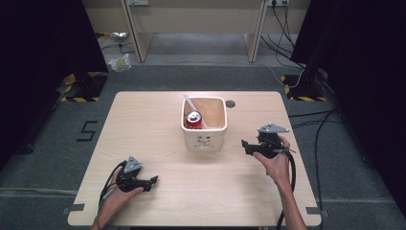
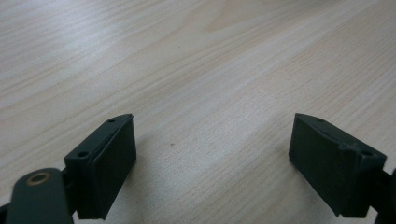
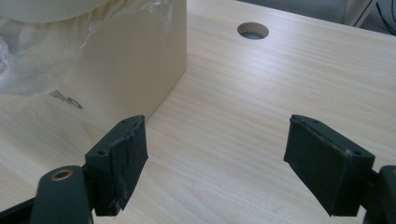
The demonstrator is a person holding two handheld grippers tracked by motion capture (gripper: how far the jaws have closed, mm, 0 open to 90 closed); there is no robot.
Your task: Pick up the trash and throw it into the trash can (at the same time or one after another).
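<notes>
- At frame centre in the high view, the bin (image 1: 204,125) holds a can (image 1: 194,118) and a white utensil (image 1: 190,102); loading looks done.
- Right gripper (image 1: 245,145), jaws wide and empty, hovers beside the bin.
- Left gripper (image 1: 154,180), lower left, gapes empty over the table (image 1: 143,120).

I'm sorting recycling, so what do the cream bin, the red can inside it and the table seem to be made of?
The cream bin looks like matte plastic, smooth-walled with rounded corners; clear film, crinkled and glossy, lines it. The red can seems aluminium, going by its shiny silver top. The table shows pale wood grain, possibly laminate.
</notes>
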